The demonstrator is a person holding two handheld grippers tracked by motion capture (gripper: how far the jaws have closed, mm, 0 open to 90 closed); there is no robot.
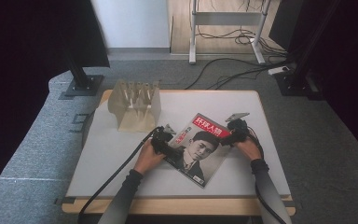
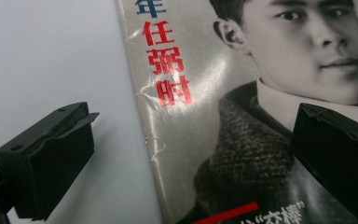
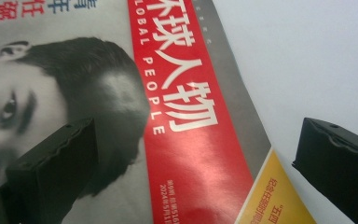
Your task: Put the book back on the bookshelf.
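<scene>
High view: white rectangular desk (image 1: 121, 154) carries a glossy magazine with a black-and-white portrait cover and red title band (image 1: 200, 149), lying flat and skewed near the desk's middle. A beige slotted upright file rack (image 1: 135, 105) stands well behind the magazine's left side.

Risks, as a judgement: the cover is thin and slick, so jaws closing over an edge may catch only the top sheet and crease or tear it, or nudge the whole magazine sideways. The spine edge already shows wrinkles in the left gripper view.

Left gripper (image 1: 161, 138) sits at the magazine's left edge, forearm coming from below. Its jaws are apart and straddle that edge: one over bare desk, one over the cover. Right gripper (image 1: 235, 130) sits at the magazine's upper right corner, jaws also apart, straddling the red band edge, clamping nothing.
</scene>
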